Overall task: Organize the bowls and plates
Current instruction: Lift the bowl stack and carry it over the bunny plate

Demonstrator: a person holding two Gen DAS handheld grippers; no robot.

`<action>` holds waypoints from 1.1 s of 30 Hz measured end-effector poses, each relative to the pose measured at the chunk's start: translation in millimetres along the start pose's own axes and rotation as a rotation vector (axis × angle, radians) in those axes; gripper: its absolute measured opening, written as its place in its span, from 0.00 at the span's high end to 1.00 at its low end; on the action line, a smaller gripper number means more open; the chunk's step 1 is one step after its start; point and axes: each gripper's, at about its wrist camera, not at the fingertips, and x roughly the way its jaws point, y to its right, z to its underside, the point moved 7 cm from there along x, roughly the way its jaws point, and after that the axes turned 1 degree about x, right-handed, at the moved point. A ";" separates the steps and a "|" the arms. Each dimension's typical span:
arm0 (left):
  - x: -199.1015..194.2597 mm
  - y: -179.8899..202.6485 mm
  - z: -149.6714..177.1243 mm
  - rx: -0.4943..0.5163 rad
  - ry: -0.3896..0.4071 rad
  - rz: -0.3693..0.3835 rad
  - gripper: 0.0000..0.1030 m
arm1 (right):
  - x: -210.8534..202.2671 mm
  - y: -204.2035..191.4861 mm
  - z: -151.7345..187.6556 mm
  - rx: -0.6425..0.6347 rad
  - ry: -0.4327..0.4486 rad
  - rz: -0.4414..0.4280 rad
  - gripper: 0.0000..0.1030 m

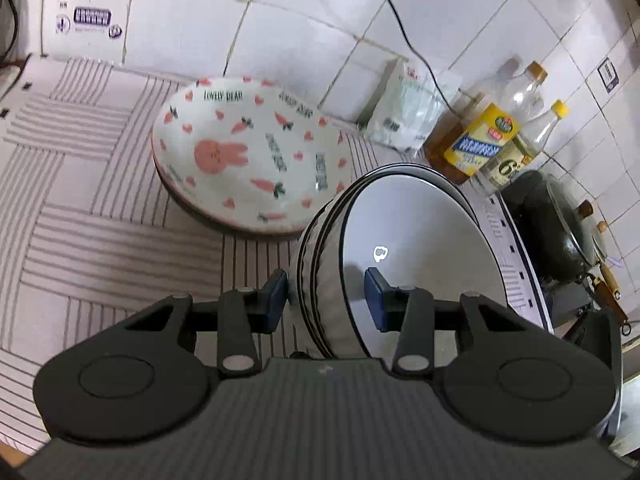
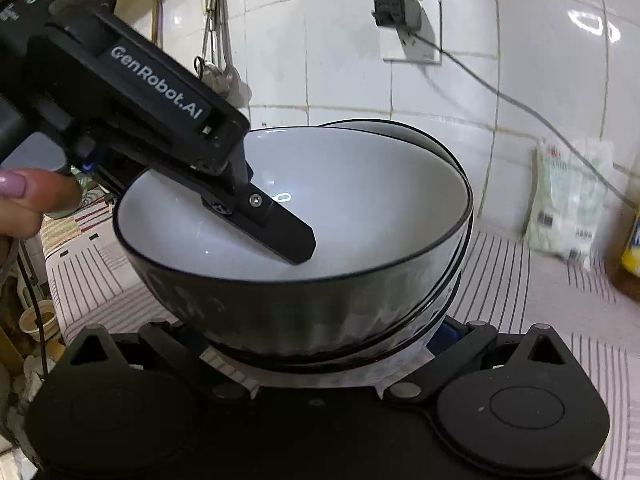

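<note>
1. Lifting the nested bowls (image 1: pixel 400 248) cleanly calls for both grips to rise together, I judge, since the left gripper (image 1: pixel 326 294) pinches the near wall of the stack, one pad outside and one inside the top bowl, clamped on the rim.
2. Keeping the stack tilted no further seems wise; the bowls already lean, and the inner ones could slide out.
3. The right gripper (image 2: pixel 320 344) sits under and against the stack's near side; its fingers are hidden by the bowls, so I cannot tell whether it grips or only supports.
4. The bowls hang over the right part of the striped mat (image 1: pixel 100 208), just in front of the carrot plates (image 1: pixel 248 160), which rest nearer the mat's back edge by the tiled wall.
5. Only the left view shows the plates, the bottles (image 1: pixel 492 136) and the pan (image 1: pixel 560 224) at the right.
6. Only the right view shows the left gripper from the side, a hand (image 2: pixel 28 196) behind it, and the wall socket (image 2: pixel 404 20).
</note>
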 end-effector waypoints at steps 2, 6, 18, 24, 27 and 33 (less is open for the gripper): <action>-3.3 1.4 -9.5 -0.004 0.029 -0.011 0.61 | 1.9 1.1 -10.3 -0.014 0.010 -0.003 0.00; -5.7 1.0 -31.8 0.004 0.051 -0.038 0.60 | 8.8 7.3 -29.3 -0.026 0.048 -0.005 0.00; 14.4 -35.1 -90.3 -0.035 0.062 -0.070 0.60 | 60.9 15.6 -74.0 -0.055 0.077 -0.027 0.00; 44.0 -55.2 -105.8 -0.046 0.023 -0.081 0.60 | 96.1 21.2 -73.5 -0.018 0.031 -0.024 0.00; 58.5 -61.5 -110.6 -0.043 0.011 -0.089 0.60 | 111.9 26.7 -71.8 0.014 0.006 -0.022 0.00; 79.1 -68.7 -112.8 -0.072 -0.023 -0.074 0.60 | 132.0 36.2 -70.4 0.066 -0.047 0.006 0.00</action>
